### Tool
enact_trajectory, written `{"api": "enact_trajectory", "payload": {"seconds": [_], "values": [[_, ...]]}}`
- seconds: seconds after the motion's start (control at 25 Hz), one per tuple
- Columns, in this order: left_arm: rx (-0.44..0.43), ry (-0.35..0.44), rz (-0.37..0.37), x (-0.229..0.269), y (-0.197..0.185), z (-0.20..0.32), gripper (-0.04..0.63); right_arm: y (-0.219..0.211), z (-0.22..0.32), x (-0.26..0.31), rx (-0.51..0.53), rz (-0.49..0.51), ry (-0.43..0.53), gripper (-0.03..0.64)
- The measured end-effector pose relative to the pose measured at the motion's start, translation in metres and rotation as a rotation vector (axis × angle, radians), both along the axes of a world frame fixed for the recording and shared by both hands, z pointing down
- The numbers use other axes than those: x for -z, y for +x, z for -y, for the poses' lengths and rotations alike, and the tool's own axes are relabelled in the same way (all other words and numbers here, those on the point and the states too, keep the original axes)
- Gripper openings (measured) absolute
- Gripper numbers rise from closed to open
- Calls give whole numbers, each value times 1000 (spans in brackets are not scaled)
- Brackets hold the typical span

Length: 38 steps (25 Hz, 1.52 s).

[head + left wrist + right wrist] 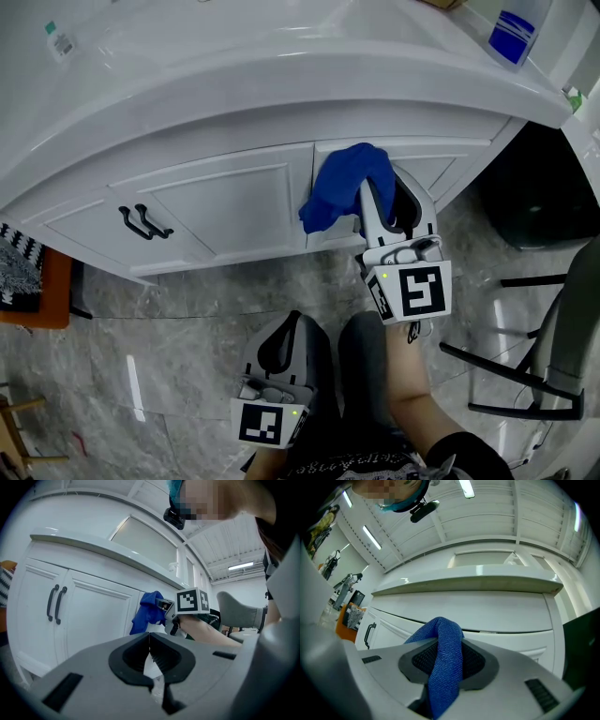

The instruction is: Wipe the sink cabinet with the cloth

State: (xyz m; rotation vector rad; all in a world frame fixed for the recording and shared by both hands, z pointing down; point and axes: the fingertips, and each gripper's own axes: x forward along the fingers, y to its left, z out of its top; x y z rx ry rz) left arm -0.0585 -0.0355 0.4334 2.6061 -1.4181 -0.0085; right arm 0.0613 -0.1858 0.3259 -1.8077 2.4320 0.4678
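Head view: right gripper (382,204) lifts blue cloth (336,187) to front of sink cabinet (225,202), at top of cabinet's right door (450,164) beside centre seam. Wiping looks under way (contact likely, not certain). Forearm (412,375) reaches up from below cabinet; left gripper (291,323) hangs low, well clear of cabinet.

Left gripper view: jaws together, nothing between.

Right gripper view: jaws clamped on cloth fold, cabinet ahead. Next move calls for pressed sweep across door.
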Motion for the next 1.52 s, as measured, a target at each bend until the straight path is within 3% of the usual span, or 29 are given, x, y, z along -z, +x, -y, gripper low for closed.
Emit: {"api": "enact_trajectory", "payload": {"seconds": [1.28, 1.52], "values": [[-28, 10, 7, -1, 9, -3, 5, 84, 1, -2, -129, 25, -12, 114], [4, -17, -17, -1, 5, 0, 5, 99, 1, -1, -142, 37, -10, 114]]}}
